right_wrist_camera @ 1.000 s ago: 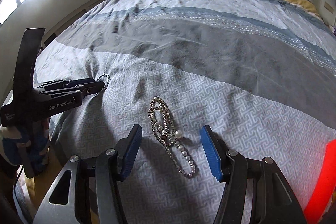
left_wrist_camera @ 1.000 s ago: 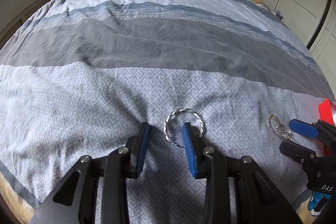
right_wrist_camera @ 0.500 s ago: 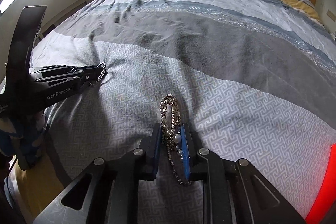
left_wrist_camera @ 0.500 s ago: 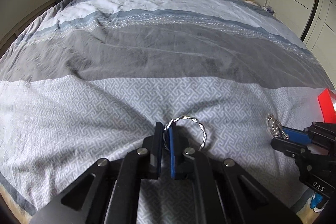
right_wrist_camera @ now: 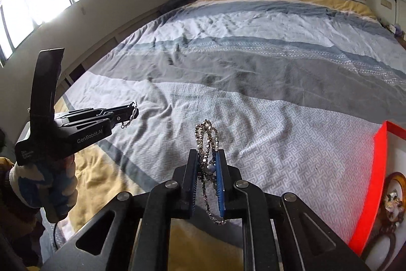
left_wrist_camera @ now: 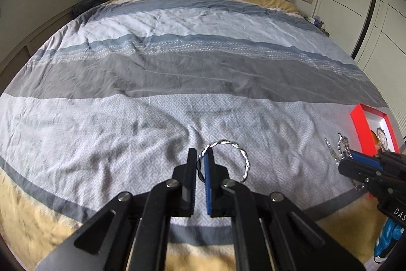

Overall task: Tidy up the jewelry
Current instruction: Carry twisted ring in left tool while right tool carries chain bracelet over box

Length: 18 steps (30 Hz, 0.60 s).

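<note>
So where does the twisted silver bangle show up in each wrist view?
Left wrist: twisted silver bangle low centre, pinched between the left gripper fingers.
Right wrist: bangle far left, at the left gripper's tip.
Shared landmark: red box at the right edge.

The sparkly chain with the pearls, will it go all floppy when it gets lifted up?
Probably floppy: the sparkly chain, pinched in the right hand-held gripper, droops in a loose loop below the pads. It looks light, made of fine links. It might snag or slip, since only part of it sits between the pads, so lifting slowly seems wise.
</note>
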Tool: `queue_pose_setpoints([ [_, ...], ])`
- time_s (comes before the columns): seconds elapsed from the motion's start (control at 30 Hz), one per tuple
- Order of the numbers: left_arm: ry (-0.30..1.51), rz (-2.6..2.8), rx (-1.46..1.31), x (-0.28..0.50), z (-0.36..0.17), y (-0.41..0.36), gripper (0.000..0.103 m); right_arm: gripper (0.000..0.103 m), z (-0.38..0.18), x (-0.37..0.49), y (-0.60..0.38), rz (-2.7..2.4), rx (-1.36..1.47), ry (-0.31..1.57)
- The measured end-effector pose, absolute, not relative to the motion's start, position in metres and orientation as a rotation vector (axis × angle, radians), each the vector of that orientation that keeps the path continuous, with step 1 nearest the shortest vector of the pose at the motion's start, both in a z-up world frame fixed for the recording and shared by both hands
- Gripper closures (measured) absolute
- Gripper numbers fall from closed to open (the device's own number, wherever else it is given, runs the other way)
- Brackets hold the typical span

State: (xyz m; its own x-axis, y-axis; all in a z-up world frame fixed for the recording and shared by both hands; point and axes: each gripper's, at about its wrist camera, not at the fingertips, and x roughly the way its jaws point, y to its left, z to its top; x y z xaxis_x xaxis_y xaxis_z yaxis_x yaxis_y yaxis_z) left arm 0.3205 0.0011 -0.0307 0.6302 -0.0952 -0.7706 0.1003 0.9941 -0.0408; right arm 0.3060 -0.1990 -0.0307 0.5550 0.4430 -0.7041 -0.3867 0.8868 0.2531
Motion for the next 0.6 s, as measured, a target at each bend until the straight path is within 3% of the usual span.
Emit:
queue_pose_setpoints([
  [0.6,0.744,-0.203,0.024,0.186,0.09,-0.055,0.098,0.089,0.09,0.145,-0.28,0.346,0.116,0.673],
])
